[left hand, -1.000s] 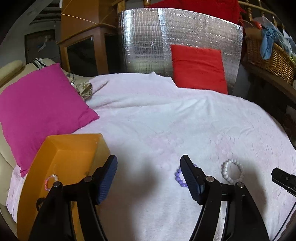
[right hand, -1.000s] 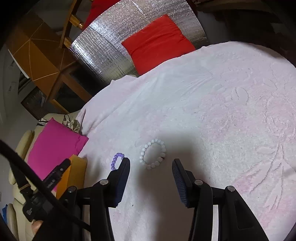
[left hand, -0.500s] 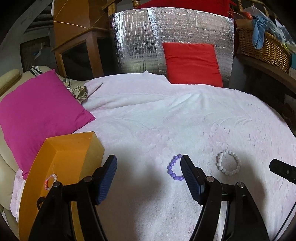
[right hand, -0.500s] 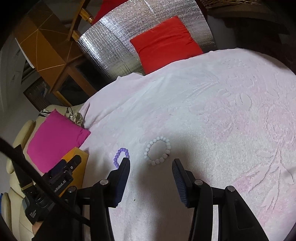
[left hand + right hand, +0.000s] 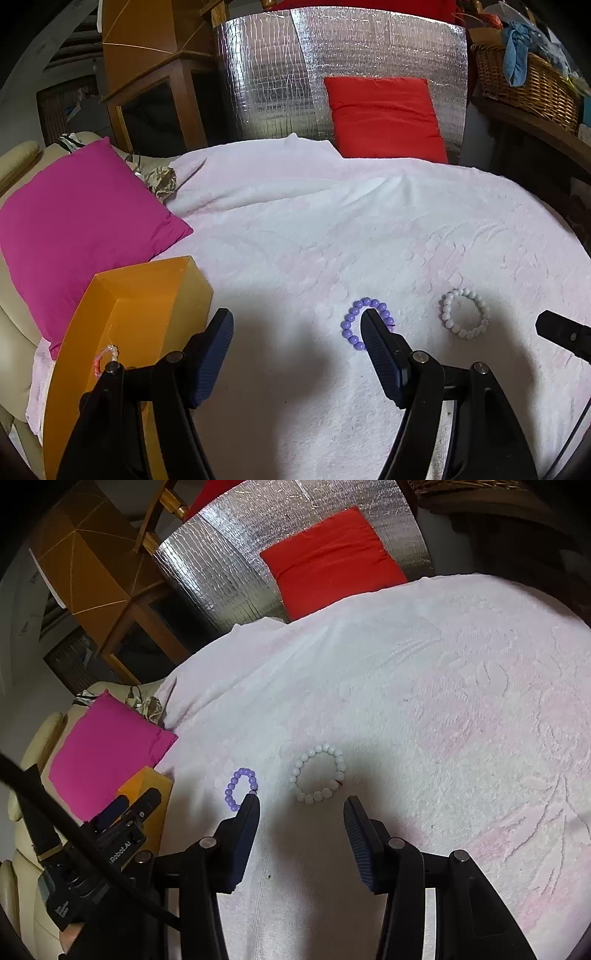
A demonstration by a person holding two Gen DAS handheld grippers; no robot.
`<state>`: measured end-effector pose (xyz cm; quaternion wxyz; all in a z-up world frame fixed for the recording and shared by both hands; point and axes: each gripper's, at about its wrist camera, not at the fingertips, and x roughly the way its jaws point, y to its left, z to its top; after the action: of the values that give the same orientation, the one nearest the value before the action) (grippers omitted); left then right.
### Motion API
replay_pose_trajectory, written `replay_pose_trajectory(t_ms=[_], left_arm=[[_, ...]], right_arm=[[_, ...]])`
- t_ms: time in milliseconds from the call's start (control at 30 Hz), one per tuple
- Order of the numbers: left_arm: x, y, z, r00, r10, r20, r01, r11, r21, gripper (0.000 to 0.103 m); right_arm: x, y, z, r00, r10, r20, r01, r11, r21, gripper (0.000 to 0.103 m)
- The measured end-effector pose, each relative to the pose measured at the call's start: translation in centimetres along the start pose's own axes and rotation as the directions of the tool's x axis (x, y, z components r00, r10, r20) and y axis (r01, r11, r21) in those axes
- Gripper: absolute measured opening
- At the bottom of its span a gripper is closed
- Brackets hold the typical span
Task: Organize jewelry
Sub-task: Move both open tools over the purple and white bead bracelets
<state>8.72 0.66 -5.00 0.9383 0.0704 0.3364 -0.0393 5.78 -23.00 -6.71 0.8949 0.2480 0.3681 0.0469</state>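
**Two bead bracelets on the pale bedspread**

A pale pink textured bedspread [image 5: 295,229] covers the bed, with a magenta square cushion [image 5: 81,218], a red cushion [image 5: 384,118] and a silver quilted foil panel [image 5: 280,70] behind. The purple bead bracelet [image 5: 365,323] and white bead bracelet [image 5: 319,773] lie flat, side by side, just ahead of both claws. An orange open cardboard box [image 5: 144,295] holds a pink bead bracelet [image 5: 105,360], partly hidden. Left gripper [image 5: 297,336] and right gripper [image 5: 301,814] stand released, empty.

black gripper [image 5: 297,326] arms with silver screws, ribbed dark-blue pads [image 5: 376,345] — a black cable [image 5: 74,842] trails.
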Motion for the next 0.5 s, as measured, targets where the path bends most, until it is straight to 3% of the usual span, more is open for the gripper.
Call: replay_pose_trajectory(t_ms=[500], left_arm=[[2.3, 0.3, -0.8, 0.993, 0.018, -0.113, -0.014, 0.999, 0.038, 0.077]], right_arm=[[1.3, -0.4, -0.1, 0.999, -0.021, -0.039, 0.022, 0.999, 0.023, 0.050]])
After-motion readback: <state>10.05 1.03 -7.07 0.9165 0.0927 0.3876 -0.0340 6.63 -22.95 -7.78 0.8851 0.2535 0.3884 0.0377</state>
